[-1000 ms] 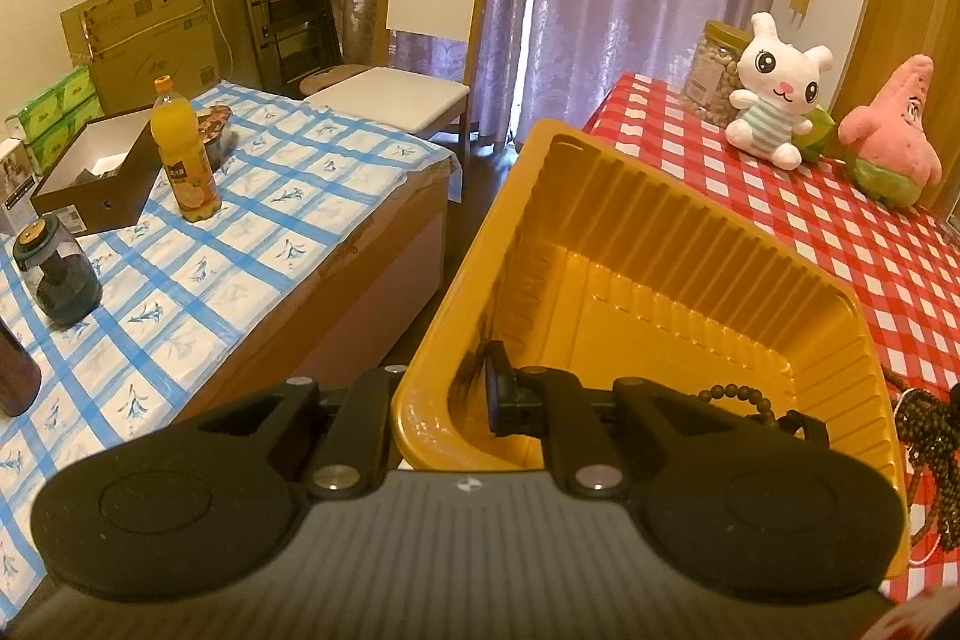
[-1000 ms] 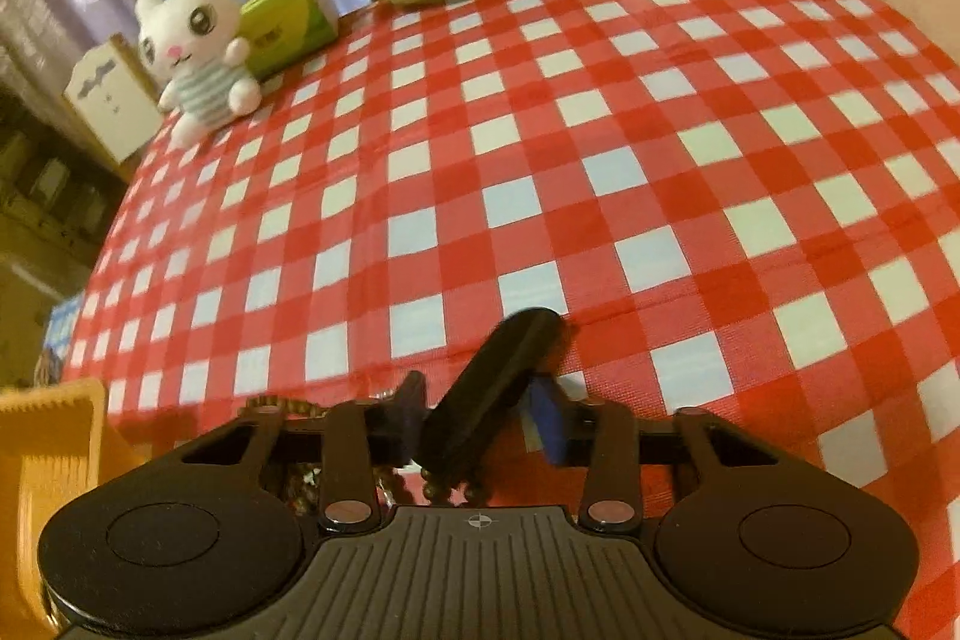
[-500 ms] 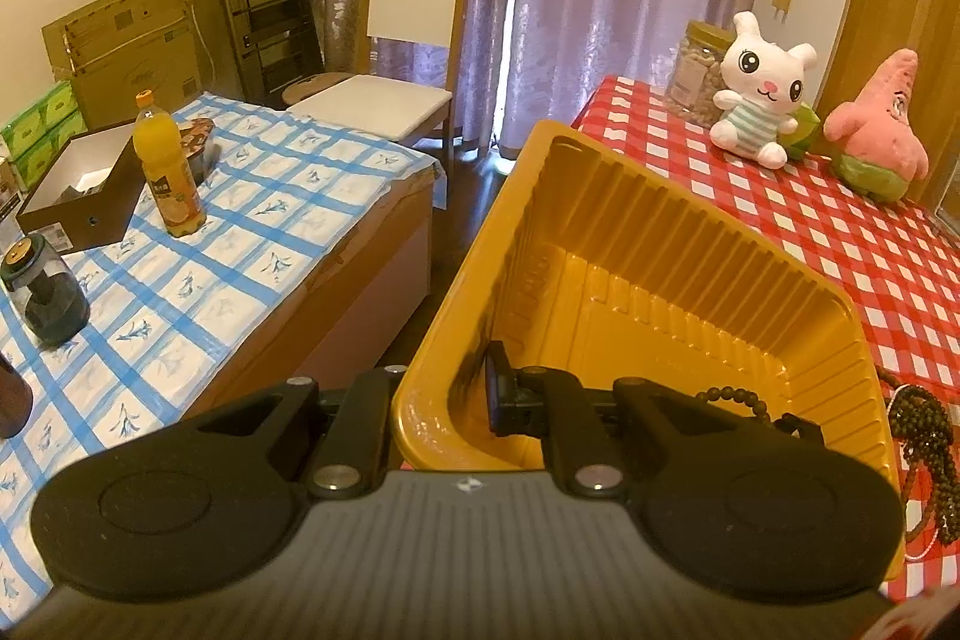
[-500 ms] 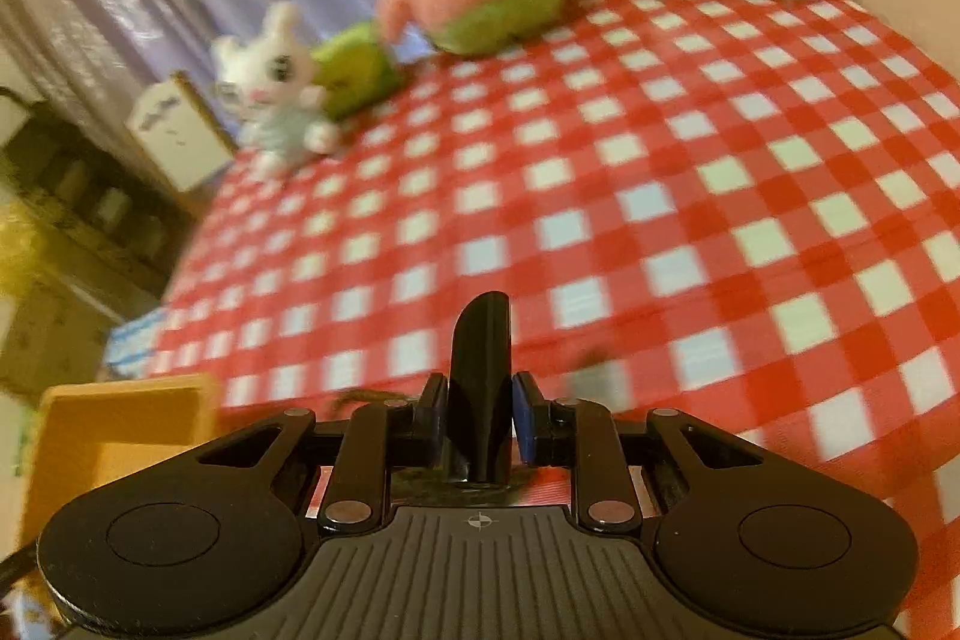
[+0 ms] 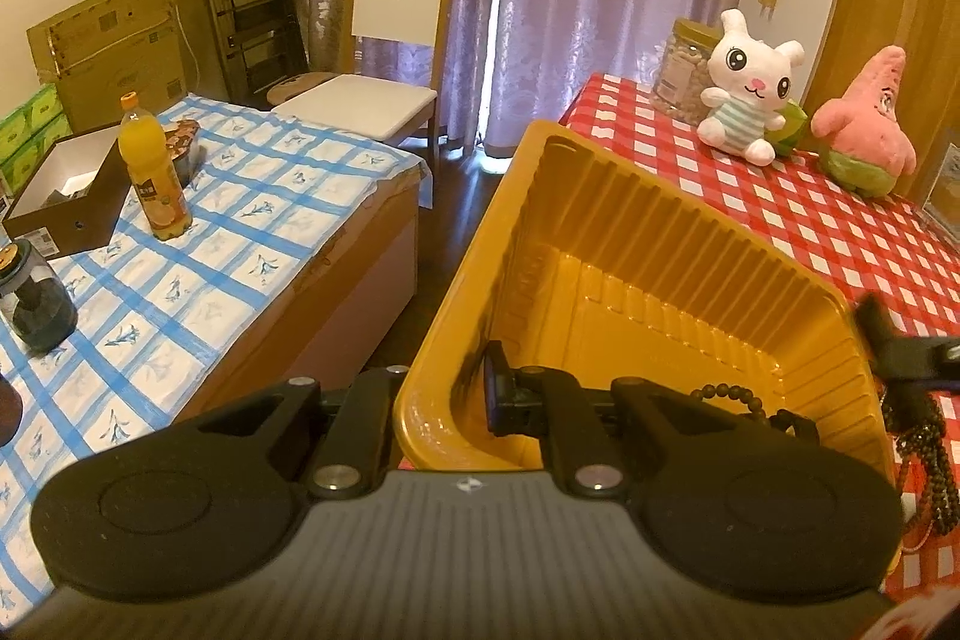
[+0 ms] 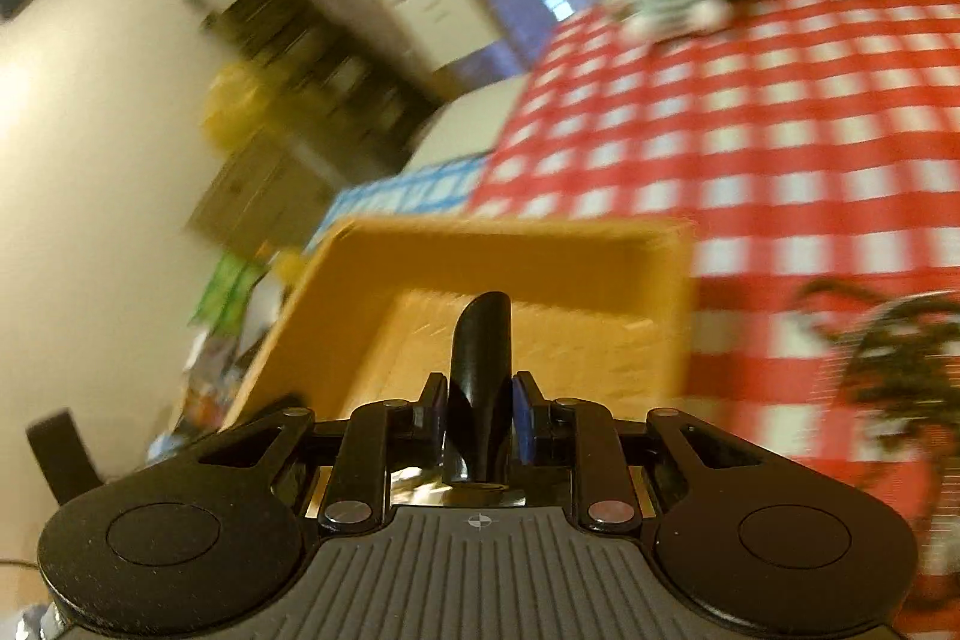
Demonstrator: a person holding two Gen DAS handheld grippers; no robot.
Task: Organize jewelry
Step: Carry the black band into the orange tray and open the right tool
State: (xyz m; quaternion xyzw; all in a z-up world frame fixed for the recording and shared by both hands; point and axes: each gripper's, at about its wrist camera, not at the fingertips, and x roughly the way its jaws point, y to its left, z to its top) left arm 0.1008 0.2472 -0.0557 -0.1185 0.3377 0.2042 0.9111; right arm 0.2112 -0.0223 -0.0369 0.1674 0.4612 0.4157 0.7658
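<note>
A yellow plastic tray (image 5: 630,244) overhangs the edge of the red-checked table (image 5: 840,232), its near wall pinched in the closed left gripper (image 5: 444,394); a beaded bracelet (image 5: 729,394) lies inside. The right gripper (image 6: 480,412) clamps a glossy black bangle (image 6: 480,370) before the tray. No writing is legible.

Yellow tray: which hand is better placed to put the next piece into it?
Right. The right gripper is shut on a black piece facing the yellow tray; the left gripper is clamped on the tray's wall, steadying it.
</note>
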